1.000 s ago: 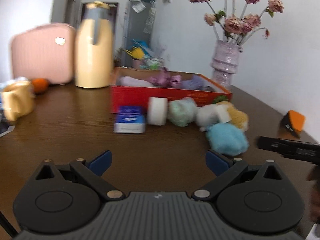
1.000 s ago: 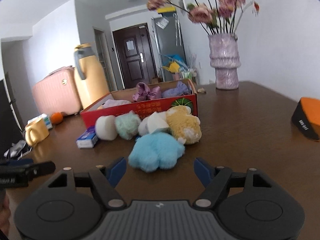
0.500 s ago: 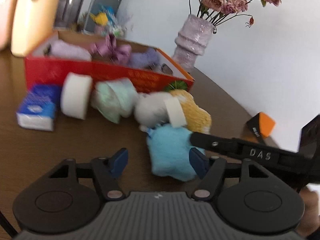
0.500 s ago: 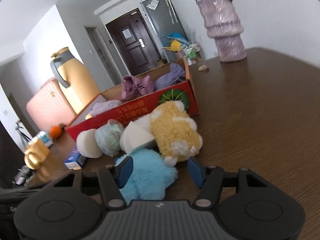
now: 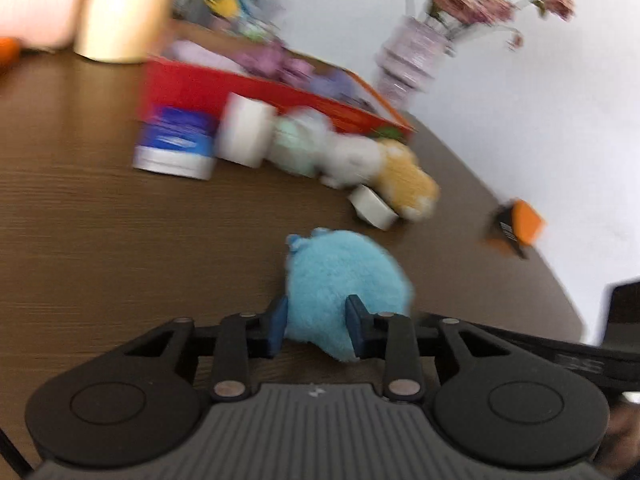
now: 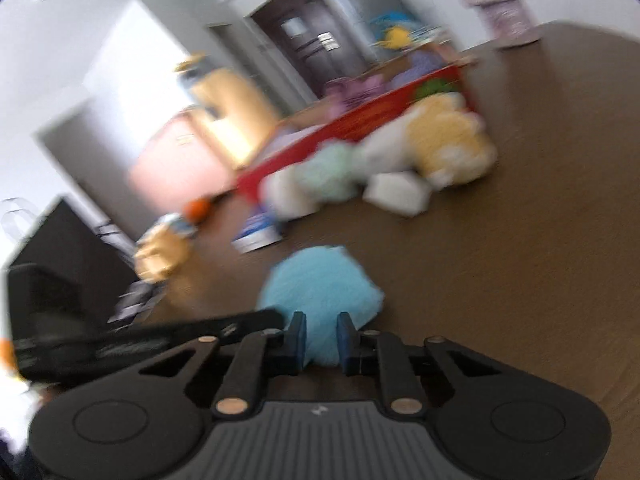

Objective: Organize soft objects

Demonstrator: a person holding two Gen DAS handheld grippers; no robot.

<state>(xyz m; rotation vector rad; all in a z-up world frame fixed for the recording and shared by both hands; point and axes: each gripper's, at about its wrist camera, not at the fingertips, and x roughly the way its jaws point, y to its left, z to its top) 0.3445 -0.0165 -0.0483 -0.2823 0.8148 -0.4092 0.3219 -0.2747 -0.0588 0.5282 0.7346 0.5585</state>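
Observation:
A fluffy blue plush [image 5: 344, 272] [image 6: 320, 284] lies apart from the pile, on the brown table [image 5: 120, 240]. My left gripper [image 5: 316, 328] has its jaws closing, and its blue pads press into the plush's near end. My right gripper [image 6: 321, 336] is closing too, pinching the same plush from the other side. Behind it, in front of the red box [image 5: 240, 88] [image 6: 352, 120], lie a yellow plush [image 5: 408, 180] [image 6: 452, 136], a white plush [image 5: 352, 156], a green one [image 5: 296, 140] and a white sponge block [image 5: 374, 208]. Both views are blurred.
A white roll [image 5: 244, 132] and a blue tissue pack [image 5: 176, 140] lie left of the pile. A vase of flowers [image 5: 412, 64] stands behind the box and a yellow jug [image 5: 124, 8] at the far left. An orange-and-black object [image 5: 516, 232] sits near the table's right edge.
Both grippers dropped onto the blue plush and narrowed on it. The plush now lies nearer to me, away from the pile, and the white sponge block has come down onto the table.

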